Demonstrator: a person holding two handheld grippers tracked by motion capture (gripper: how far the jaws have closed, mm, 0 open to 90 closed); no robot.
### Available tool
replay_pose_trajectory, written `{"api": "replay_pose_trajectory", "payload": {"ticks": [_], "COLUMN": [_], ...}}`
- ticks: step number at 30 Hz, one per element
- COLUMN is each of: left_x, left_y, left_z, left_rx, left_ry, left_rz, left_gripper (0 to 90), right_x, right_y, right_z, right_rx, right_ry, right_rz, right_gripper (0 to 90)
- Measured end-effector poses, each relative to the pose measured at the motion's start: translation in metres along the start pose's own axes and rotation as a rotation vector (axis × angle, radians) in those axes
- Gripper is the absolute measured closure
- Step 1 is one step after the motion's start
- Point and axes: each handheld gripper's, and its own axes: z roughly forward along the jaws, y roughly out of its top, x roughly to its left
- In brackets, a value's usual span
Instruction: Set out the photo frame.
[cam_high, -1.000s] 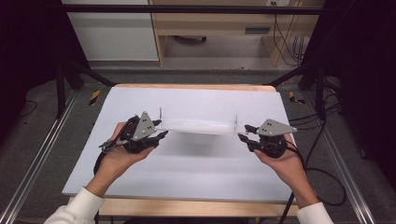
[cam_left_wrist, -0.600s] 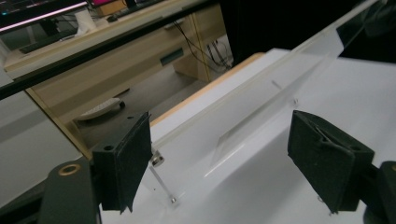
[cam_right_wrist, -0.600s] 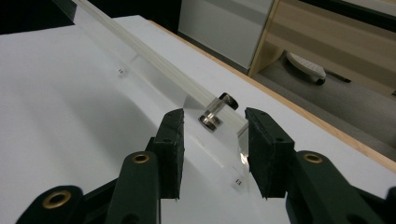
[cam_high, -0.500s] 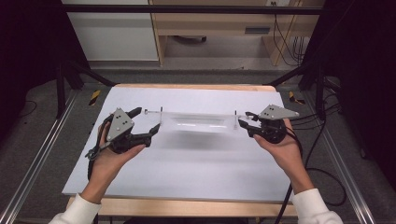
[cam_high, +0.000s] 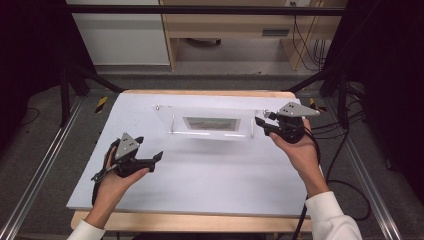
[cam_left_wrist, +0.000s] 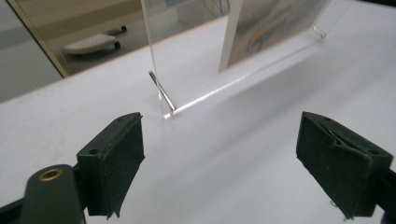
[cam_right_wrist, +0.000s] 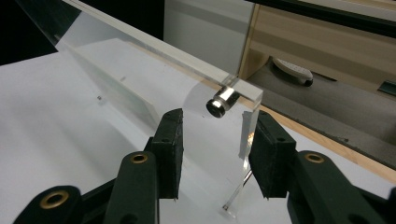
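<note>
acrylic frame (cam_left_wrist: 243, 42) top cropped; its picture (cam_high: 211, 123) blurred

The high view looks forward and down from above the person's side, taking in the whole counter (cam_high: 200, 190) and the floor beyond. The left gripper view rides low on the left hand-held gripper (cam_left_wrist: 233, 158), facing across the counter toward the clear picture frame (cam_left_wrist: 196, 51) just ahead. The right gripper view sits close at the frame's corner. All three share the frame and the counter.
</note>
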Motion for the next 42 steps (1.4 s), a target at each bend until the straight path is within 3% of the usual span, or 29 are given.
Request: {"api": "replay_pose_trajectory", "payload": {"ticks": [7,12,25,42], "left_x": [-0.002,-0.002,0.006,0.007], "left_y": [-0.023,-0.031,-0.051,-0.053], "left_z": [0.007,0.006,-0.004,-0.004], "left_rx": [0.085,0.113,0.158,0.165], "left_ry": [-0.02,-0.005,0.001,0.002], "left_rz": [-0.001,0.017,0.009,0.005], "left_gripper": [12.5,12.0,11.1,11.1], "right_x": [-0.013,-0.022,-0.037,-0.051], "right_y": [0.01,0.014,0.021,0.028], "right_z": [0.016,0.026,0.046,0.067], "right_rx": [-0.012,-0.023,-0.03,-0.022], "right_ry": [-0.028,-0.037,-0.063,-0.08], "right_rz": [0.051,0.074,0.126,0.224], "right_gripper": [58.0,58.1,58.0,56.2]}}
